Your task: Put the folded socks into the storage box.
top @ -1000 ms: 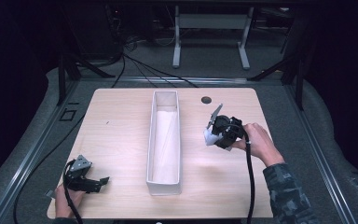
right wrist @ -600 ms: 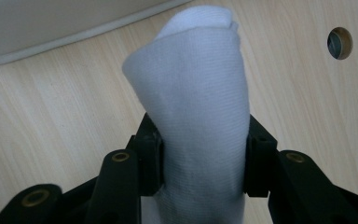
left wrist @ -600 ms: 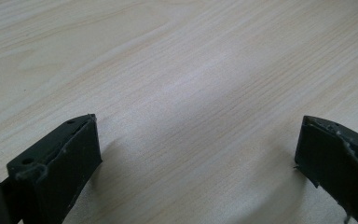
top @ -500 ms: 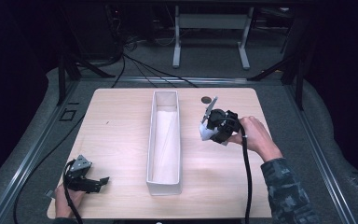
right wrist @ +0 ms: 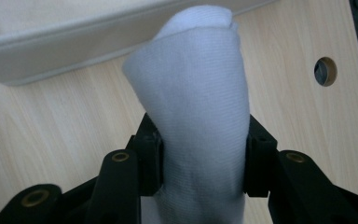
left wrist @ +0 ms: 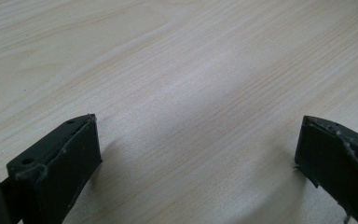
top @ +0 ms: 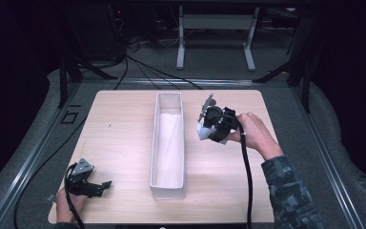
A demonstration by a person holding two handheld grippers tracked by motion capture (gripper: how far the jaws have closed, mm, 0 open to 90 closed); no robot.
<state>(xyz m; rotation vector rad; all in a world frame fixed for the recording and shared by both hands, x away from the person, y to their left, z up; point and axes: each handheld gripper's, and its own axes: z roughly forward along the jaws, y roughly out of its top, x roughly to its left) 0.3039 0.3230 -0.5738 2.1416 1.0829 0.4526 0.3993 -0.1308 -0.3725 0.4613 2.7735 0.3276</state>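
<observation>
Tabletop's white bin (top: 167, 188) holds nothing; right tongs (top: 208, 130) grip white cloth (right wrist: 198, 102).

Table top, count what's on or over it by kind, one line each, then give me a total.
White cloth: 1
Long white box: 1
Handheld grippers: 2, the left gripper and the right gripper
Total: 4

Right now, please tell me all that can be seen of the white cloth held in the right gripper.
The white cloth looks like soft knitted fabric with a fine ribbed weave, rolled or folded into a thick bundle with a rounded end. The right gripper clamps it between both black jaws, which press its sides. In the high view the cloth sits above the wooden table, just right of the long white box, not inside it.
</observation>
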